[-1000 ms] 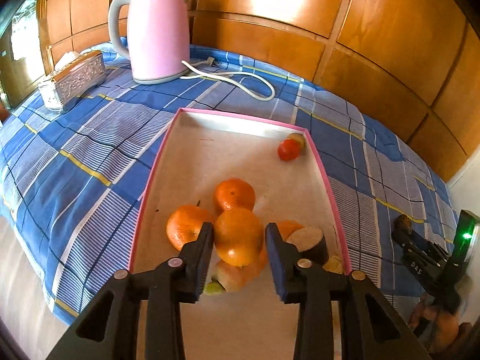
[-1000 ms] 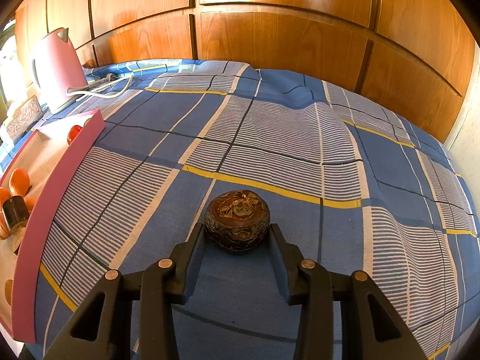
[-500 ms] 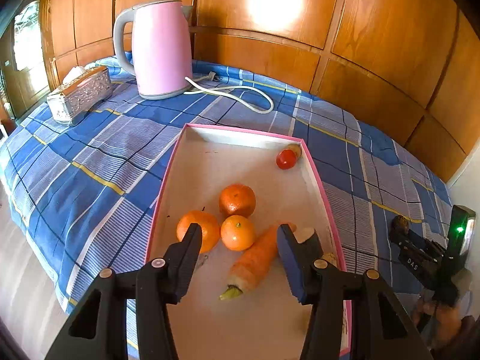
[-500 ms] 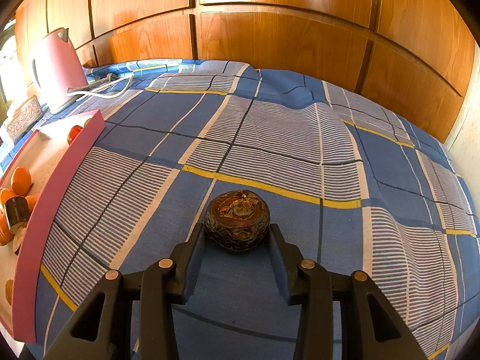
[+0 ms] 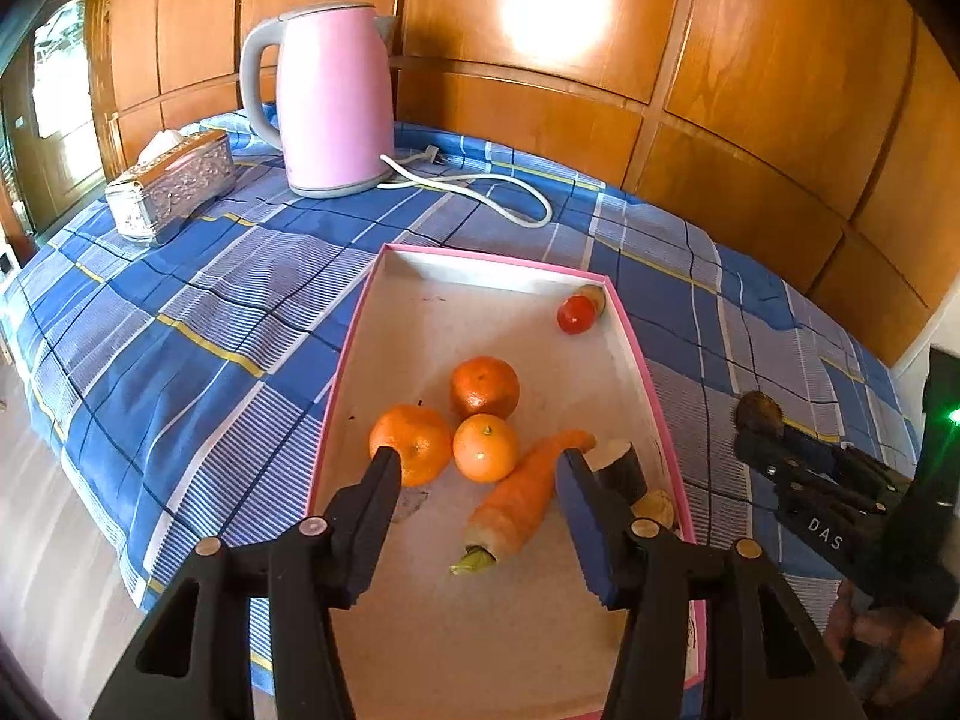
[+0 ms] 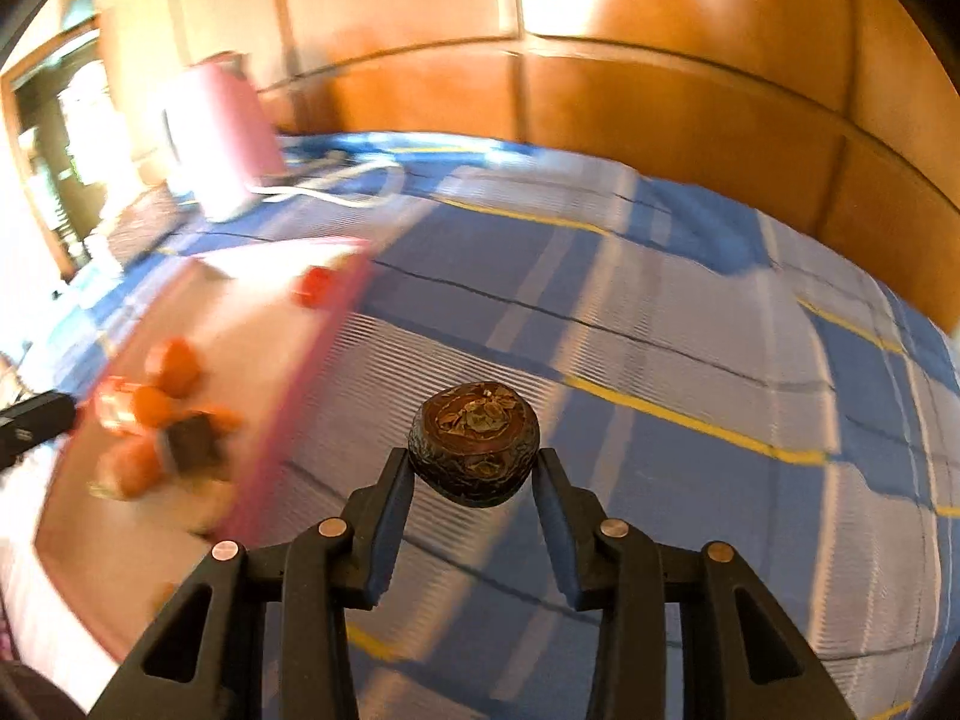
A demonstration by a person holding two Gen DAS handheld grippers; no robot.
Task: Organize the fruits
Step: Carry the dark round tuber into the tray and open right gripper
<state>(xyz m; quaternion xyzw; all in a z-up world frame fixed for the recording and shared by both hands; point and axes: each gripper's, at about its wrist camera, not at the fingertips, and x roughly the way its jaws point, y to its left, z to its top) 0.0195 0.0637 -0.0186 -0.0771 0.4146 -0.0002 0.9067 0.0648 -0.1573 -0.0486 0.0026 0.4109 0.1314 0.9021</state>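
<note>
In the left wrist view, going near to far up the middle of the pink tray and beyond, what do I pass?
Left gripper → carrot → small orange → darker orange → red tomato → tray's far rim → white cord → pink kettle.

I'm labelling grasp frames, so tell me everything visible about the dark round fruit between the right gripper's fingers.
The dark round fruit is squat and brownish-black with a wrinkled, leathery-looking skin. Its top shows a reddish-brown disc with dried, flaky leaf remnants. It sits between the fingertips of the right gripper, both fingers against its sides, tilted slightly, seemingly lifted off the blue checked cloth. It is to the right of the pink tray, outside it. The left wrist view shows it only as a small dark lump.
</note>
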